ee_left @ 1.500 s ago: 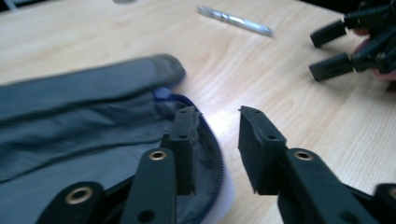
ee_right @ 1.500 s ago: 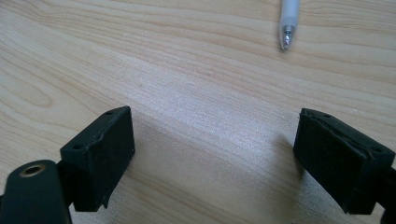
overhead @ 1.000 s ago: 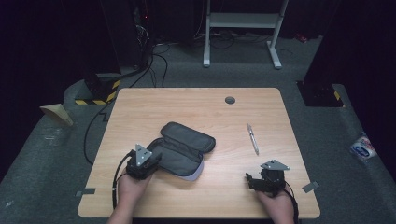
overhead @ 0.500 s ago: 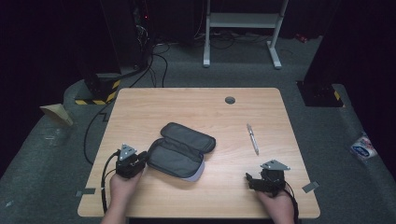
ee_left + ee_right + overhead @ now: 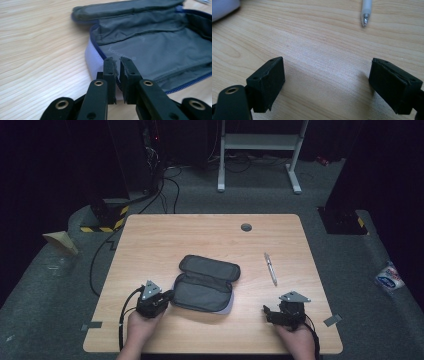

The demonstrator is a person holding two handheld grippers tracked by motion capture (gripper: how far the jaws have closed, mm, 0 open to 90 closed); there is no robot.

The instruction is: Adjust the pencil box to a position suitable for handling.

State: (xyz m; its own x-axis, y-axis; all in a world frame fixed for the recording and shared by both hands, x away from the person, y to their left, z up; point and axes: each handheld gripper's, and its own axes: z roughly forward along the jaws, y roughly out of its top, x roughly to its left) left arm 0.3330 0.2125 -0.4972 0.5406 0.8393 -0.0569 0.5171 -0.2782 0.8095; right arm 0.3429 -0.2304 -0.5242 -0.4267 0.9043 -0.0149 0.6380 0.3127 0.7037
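High view: the left gripper (image 5: 167,296) sits near the table's (image 5: 150,235) front-left, fingers nearly closed, seemingly pinching the open grey zip-up fabric pencil case's (image 5: 206,283) near-left rim to steady it mid-table. Rightward, a white pen (image 5: 270,268); the right gripper (image 5: 267,314) rests wide open, empty.

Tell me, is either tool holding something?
The left tool pinches the open pencil case by its near zipper edge. The right tool is open over bare table, holding nothing.
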